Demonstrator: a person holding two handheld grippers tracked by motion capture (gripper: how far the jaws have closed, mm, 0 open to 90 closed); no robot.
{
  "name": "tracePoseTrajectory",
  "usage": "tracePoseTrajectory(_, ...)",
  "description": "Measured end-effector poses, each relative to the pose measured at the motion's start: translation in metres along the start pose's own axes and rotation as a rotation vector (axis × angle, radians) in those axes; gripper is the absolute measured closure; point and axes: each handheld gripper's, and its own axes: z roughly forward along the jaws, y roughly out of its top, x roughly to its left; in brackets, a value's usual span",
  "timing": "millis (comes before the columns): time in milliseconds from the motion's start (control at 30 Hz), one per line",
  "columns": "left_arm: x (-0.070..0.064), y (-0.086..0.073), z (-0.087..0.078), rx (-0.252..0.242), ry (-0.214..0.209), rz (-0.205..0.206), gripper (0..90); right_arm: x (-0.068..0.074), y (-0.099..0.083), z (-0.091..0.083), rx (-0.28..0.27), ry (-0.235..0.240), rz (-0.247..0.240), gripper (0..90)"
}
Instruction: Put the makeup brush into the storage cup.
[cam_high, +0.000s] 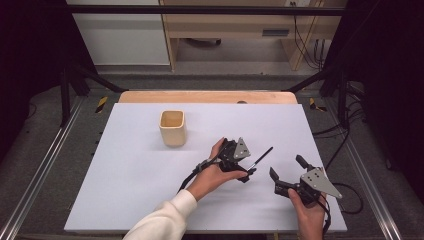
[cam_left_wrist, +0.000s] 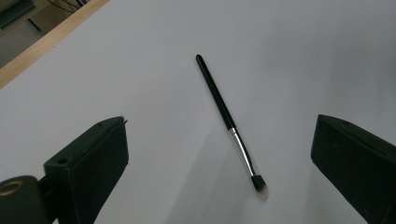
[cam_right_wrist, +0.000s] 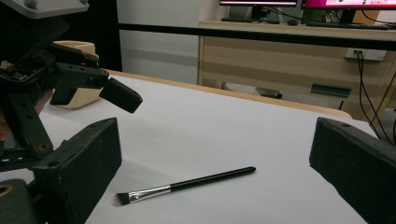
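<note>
A thin black makeup brush (cam_high: 261, 160) with a silver ferrule lies flat on the white table top (cam_high: 130, 170), right of centre. My left gripper (cam_high: 248, 167) hovers over its bristle end, open. In the left gripper view the brush (cam_left_wrist: 219, 100) lies between the wide-apart jaws of that gripper (cam_left_wrist: 223, 125), bristles nearest. My right gripper (cam_high: 286, 166) is just right of the brush, open and holding nothing. In the right gripper view the brush (cam_right_wrist: 187, 184) lies ahead of that gripper (cam_right_wrist: 218, 128), with the left gripper (cam_right_wrist: 70, 74) at the left.
A beige square cup (cam_high: 172, 127) stands upright at the centre left of the table; the cup (cam_right_wrist: 81, 95) is partly hidden behind the left gripper. A wooden table edge (cam_high: 207, 96) runs along the back. Desks and cables stand beyond.
</note>
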Motion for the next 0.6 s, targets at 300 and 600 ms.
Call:
tracePoseTrajectory(300, -0.001, 0.000, 0.012, 0.025, 0.013, -0.041, 7.7, 0.000, -0.001, 0.001, 0.006, -0.002, -0.007, 2.7)
tracePoseTrajectory(600, -0.003, -0.002, 0.026, 0.049, 0.013, -0.055, 11.2, 0.001, -0.001, 0.001, 0.010, -0.001, -0.008, 2.6)
